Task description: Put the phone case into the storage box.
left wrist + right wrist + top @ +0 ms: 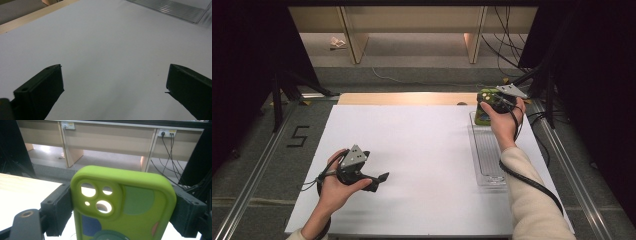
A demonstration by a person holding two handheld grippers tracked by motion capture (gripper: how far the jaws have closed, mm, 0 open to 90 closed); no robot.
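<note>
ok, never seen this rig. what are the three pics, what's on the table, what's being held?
No robot here: a person holds a hand-held gripper in each hand, each with two black jaws and its own camera.

The high view looks down on the white table from the person's side. The left hand-held gripper hovers low over bare table, jaws apart, holding nothing. The right hand-held gripper is at the far right, over the far end of a clear plastic tray.

The left gripper view looks along that gripper's open jaws at the table, with the tray at the top edge.

The right gripper view shows its jaws clamped on the sides of a lime green phone case with camera cut-outs and coloured shapes, held upright.
</note>
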